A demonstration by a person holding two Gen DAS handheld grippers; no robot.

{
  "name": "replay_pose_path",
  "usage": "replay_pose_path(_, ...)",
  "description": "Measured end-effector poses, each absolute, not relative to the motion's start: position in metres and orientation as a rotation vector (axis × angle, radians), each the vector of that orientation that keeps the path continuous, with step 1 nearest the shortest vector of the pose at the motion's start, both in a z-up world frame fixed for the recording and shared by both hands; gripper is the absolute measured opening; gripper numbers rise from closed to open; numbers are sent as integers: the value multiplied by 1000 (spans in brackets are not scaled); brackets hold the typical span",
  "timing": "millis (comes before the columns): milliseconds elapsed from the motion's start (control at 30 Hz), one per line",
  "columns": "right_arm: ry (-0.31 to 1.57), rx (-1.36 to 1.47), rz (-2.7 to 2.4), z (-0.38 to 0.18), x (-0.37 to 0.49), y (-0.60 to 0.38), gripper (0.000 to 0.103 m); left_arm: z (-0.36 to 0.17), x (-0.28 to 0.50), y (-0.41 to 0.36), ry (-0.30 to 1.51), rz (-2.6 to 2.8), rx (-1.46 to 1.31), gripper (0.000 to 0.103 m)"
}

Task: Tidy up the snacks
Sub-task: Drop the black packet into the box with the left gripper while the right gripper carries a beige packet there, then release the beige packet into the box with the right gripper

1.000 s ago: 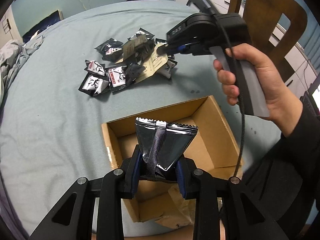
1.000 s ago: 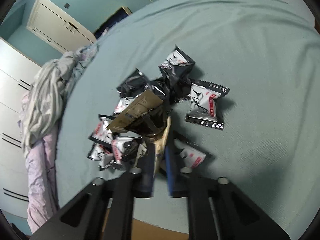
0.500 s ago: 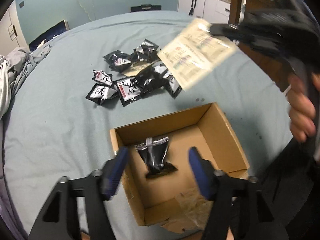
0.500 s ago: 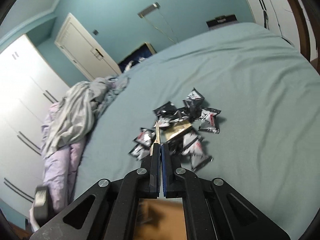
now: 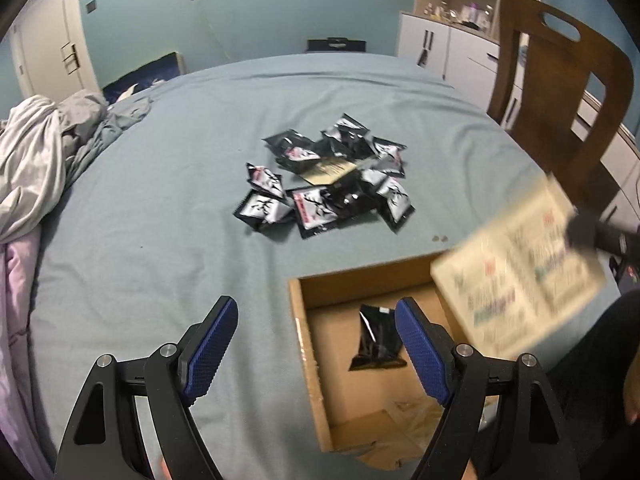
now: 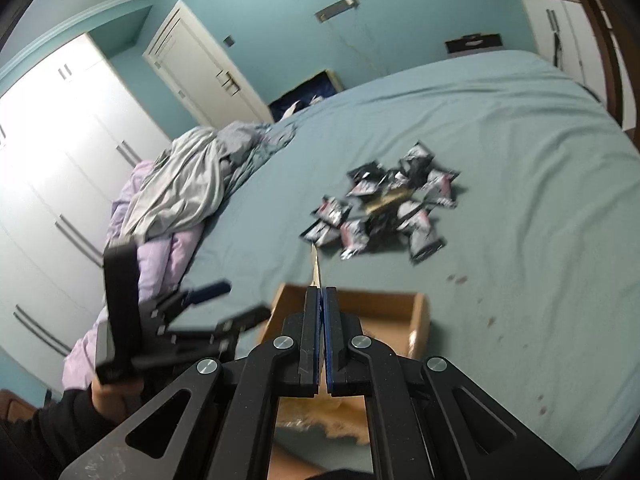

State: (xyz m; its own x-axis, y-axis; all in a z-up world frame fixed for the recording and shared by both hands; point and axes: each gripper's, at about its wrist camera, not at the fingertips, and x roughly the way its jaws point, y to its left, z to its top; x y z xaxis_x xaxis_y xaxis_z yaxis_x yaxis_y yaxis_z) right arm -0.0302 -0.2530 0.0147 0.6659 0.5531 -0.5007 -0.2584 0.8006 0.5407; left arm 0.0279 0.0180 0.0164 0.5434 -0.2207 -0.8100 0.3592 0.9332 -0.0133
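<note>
My left gripper [image 5: 316,344] is open and empty, held above the near left edge of an open cardboard box [image 5: 298,312] on the bed. One black snack packet [image 5: 378,340] lies inside the box. A pile of several black-and-white snack packets [image 5: 328,184] lies further out on the teal sheet, with a gold packet [image 5: 328,170] among them. My right gripper [image 6: 321,300] is shut on a flat cream packet [image 5: 516,276], seen edge-on in the right wrist view [image 6: 316,268], held above the box's right side [image 6: 416,312]. The left gripper also shows in the right wrist view [image 6: 224,304].
Crumpled grey and lilac bedding [image 5: 36,160] lies at the bed's left. A wooden chair [image 5: 560,76] stands at the right, white cabinets [image 5: 448,48] behind it. White wardrobes and a door [image 6: 192,68] line the far wall. Small dark spots [image 6: 456,279] mark the sheet.
My left gripper opened, dropped the black packet into the box and moved left. My right gripper lifted the cream packet off the pile and carried it over the box's right side.
</note>
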Motion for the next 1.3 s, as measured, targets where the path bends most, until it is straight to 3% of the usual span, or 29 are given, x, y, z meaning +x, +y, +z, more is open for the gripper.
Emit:
replay_pose_path(300,723,311,502,25,-27,-230,1,11,31,24,943,-305,169,82)
replay_pose_path(400,730,358,504,23,-25,-230,9,12,30,24,939,-305,175,82)
replay_pose_path(433,737,370,491,22,-24,-232,25,11,30,23,939,-304,180,82)
replay_pose_path(467,742,374,477,20,-24,-233,54,11,30,23,940,-303,183,82)
replay_pose_path(533,747,380,434,20,-24,-236,87,10,29,22,941,-301,187,82)
replay_pose_path(1000,652,170,13,48,-41,-244,88,14,29,18,929,-285,192,82)
replay_pose_path(1300,852,182,14,33,-14,-230,88,16,32,18,950,-290,167,82)
